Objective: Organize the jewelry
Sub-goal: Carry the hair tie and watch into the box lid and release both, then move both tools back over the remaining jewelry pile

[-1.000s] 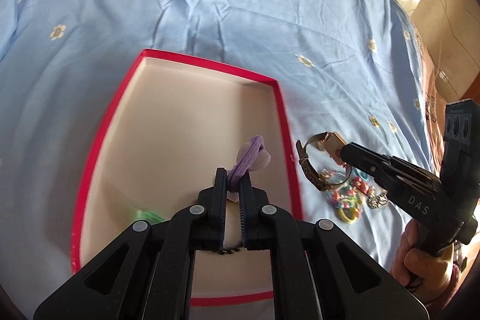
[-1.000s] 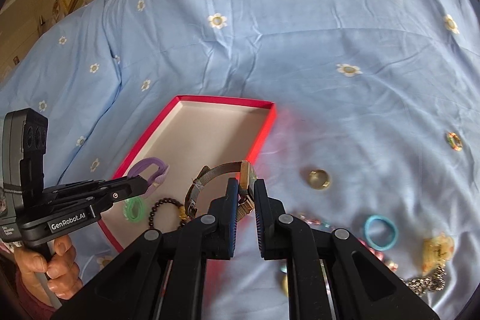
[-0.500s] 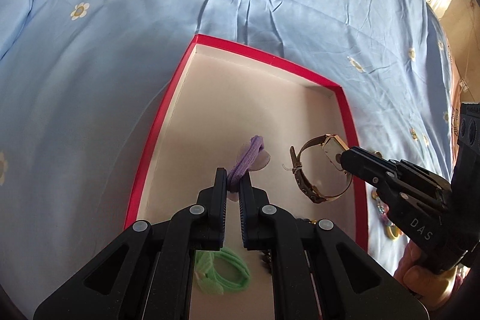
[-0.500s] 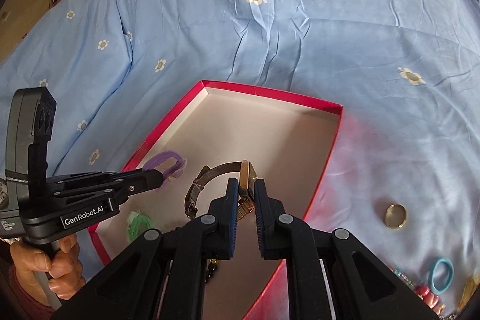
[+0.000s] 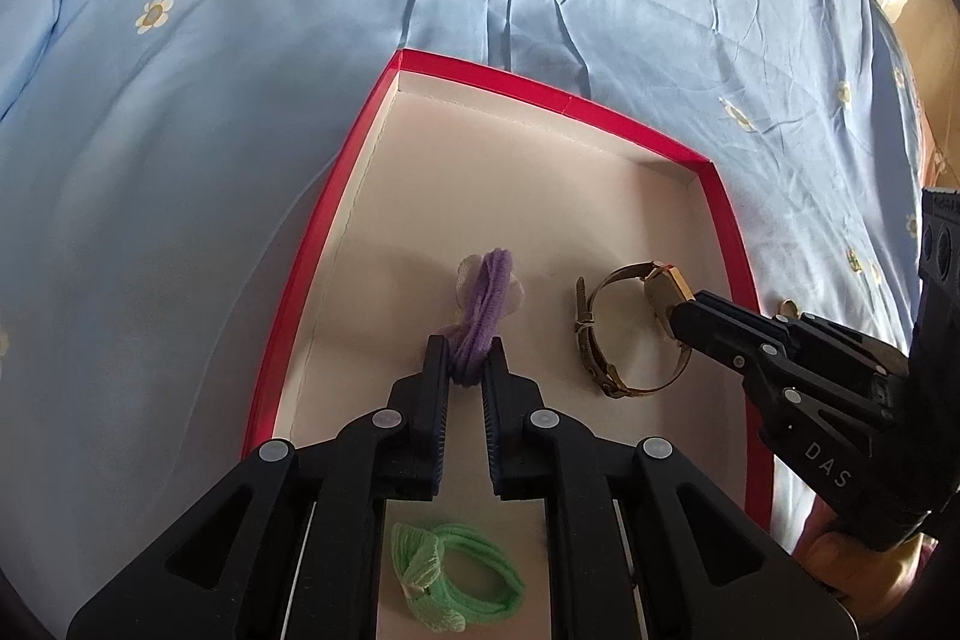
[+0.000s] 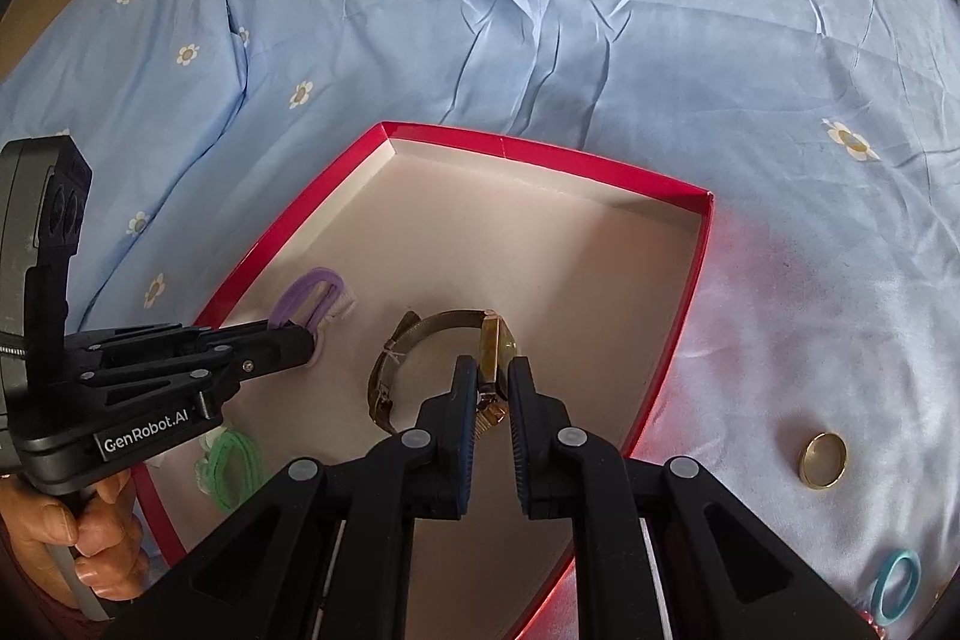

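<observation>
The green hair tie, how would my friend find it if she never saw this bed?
Look on the blue flowered bedsheet for the red box. Inside, at the end nearest the cameras, the green hair tie lies loose on the pale floor. The purple hair tie and gold watch are each pinched in a hand-held gripper; the green one lies free and has a little bow.

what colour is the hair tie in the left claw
Purple hair tie, clearest in the left wrist view.
</observation>
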Demonstrator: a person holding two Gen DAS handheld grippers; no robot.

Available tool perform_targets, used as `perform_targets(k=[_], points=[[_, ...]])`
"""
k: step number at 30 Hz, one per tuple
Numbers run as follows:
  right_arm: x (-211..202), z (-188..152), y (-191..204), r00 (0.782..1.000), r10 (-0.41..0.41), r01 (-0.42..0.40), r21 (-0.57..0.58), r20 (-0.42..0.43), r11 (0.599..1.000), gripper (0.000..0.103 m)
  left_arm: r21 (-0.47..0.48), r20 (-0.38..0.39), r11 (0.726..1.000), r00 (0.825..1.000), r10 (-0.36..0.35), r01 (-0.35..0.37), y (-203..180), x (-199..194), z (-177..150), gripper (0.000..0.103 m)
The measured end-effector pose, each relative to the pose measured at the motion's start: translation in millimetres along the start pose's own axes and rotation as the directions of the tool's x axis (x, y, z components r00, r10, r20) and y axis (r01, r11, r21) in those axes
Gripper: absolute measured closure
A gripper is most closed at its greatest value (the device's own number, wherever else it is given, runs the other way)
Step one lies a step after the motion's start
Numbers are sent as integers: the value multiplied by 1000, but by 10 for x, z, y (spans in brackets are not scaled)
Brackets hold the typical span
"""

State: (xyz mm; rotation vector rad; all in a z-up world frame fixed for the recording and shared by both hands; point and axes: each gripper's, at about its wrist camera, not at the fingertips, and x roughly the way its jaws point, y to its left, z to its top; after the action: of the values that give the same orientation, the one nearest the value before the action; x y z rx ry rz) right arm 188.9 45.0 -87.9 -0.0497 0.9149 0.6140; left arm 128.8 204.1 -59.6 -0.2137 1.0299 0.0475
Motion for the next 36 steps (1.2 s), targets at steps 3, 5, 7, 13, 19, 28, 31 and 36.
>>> perform_targets(k=[3,5,7,13,19,28,31,36], points=[[-3,-2,-14,1000,11,-11,8,-3,1000,88,10,-1,1000,1000,18,-18,-19,0,-5,91],[-6,-5,-31,1000,21,-21,22,-4,1000,88,9,-1,1000,1000,19,-19,-20,-6,-7,86],[-14,-11,-42,1000,29,-28,32,-7,999,88,4,1,999,999,33,-33,-22,-19,-10,77],[-128,-19,-45,998,56,-57,55,18,997,76,-16,13,999,999,37,-37,8,-132,-46,65],[-406,-55,-53,995,69,-74,70,67,995,68,-19,24,999,999,34,-34,-19,-245,-132,59],[-824,-258,-191,993,54,-65,104,107,992,64,-29,16,1000,1000,9,-9,-104,-364,-320,56],[-937,-342,-261,993,43,-56,117,114,992,64,-38,21,999,1000,-11,12,-163,-443,-376,56],[-1133,-523,-405,993,16,-33,141,118,989,60,-26,42,998,998,-50,52,-320,-601,-455,52]])
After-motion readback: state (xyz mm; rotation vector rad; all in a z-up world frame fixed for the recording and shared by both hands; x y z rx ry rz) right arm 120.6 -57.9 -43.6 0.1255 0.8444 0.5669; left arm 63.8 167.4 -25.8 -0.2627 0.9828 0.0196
